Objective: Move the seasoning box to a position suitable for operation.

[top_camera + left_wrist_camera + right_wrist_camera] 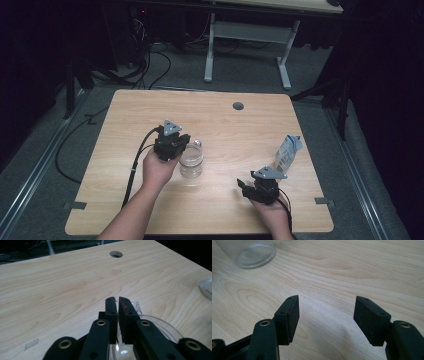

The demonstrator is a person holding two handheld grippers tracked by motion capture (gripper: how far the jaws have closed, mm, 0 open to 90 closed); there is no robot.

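The clear jar (191, 162) stood at the centre of the desk (125, 115), its rim pinched between the nearly closed fingers (111, 308) of the left gripper (181, 148). At lower right, the right gripper (245, 187) hung released, fingers (289, 312) apart over bare wood.

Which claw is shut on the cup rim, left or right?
The left claw: its jaws pinch the clear cup's rim. The right claw gapes open over bare table, apart from the cup.
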